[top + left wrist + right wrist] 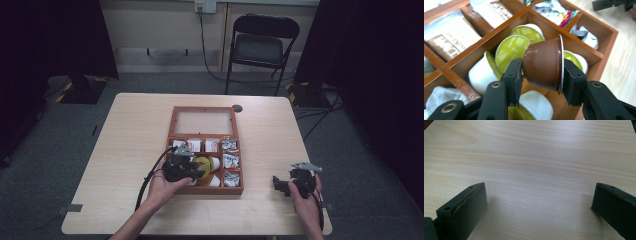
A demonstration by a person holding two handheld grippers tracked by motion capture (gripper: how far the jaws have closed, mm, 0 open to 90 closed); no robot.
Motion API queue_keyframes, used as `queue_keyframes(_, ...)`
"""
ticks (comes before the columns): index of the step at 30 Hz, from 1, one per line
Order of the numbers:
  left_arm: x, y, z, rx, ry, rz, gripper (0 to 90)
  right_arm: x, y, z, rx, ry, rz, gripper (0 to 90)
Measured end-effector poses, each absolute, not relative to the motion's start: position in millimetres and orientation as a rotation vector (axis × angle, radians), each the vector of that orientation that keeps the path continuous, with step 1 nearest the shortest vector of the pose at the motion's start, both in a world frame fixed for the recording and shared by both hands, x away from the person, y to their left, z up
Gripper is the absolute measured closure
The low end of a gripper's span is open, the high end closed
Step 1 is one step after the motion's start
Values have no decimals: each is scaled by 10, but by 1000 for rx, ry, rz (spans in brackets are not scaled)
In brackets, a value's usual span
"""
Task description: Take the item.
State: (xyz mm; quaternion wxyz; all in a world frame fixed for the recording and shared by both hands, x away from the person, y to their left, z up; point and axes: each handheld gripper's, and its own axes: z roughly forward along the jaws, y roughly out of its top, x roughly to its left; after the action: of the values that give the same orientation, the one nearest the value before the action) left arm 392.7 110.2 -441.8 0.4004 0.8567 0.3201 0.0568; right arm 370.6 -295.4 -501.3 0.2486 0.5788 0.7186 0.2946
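1. Brown plastic is what is clamped between the pads of the left gripper [541, 75]: a coffee capsule [544, 65] is held on its side, its foil rim turned toward one pad, just above the large compartment of the wooden box [607, 33].
2. In the high view the capsule is hidden under the left gripper [196, 170] and the left hand [167, 187], so its place can be read from the left gripper view alone.
3. The print on the sachets [451, 40] in the neighbouring compartments is too blurred to be read, and the box is cut off at the frame edges there.
4. The large compartment is filled with white capsules with yellow-green lids [511, 50] (some upright, some tipped); crumpled foil packets [556, 12] are kept in the side compartments.
5. The glazed lid [203, 121] of the box is laid back open on the table [130, 130].
6. The right gripper [281, 184] is held in the right hand [306, 200] well apart from the box; its jaws are spread wide over bare light wood, with nothing between them.
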Motion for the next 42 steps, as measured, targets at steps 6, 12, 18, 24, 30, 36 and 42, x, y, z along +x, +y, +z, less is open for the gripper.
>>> queue_keyframes(6, 3907, 1113, -4333, 2151, 785, 156, 551, 3706, -2954, -5013, 1577, 1958, 803, 0)
queue_keyframes(12, 3921, 1186, -4291, 2132, 793, 148, 551, 3706, -2954, -5013, 1577, 1958, 803, 0)
queue_keyframes(18, 3929, 1229, -4269, 2120, 798, 147, 551, 3706, -2954, -5013, 1577, 1958, 803, 0)
queue_keyframes(24, 3931, 1253, -4265, 2124, 800, 156, 551, 3706, -2954, -5013, 1577, 1958, 803, 0)
queue_keyframes(30, 3935, 1300, -4241, 2113, 803, 163, 551, 3706, -2954, -5013, 1577, 1958, 803, 0)
queue_keyframes(36, 3948, 1357, -4201, 2090, 816, 167, 551, 3706, -2954, -5013, 1577, 1958, 803, 0)
queue_keyframes(42, 3967, 1468, -4138, 2065, 828, 190, 551, 3706, -2954, -5013, 1577, 1958, 803, 0)
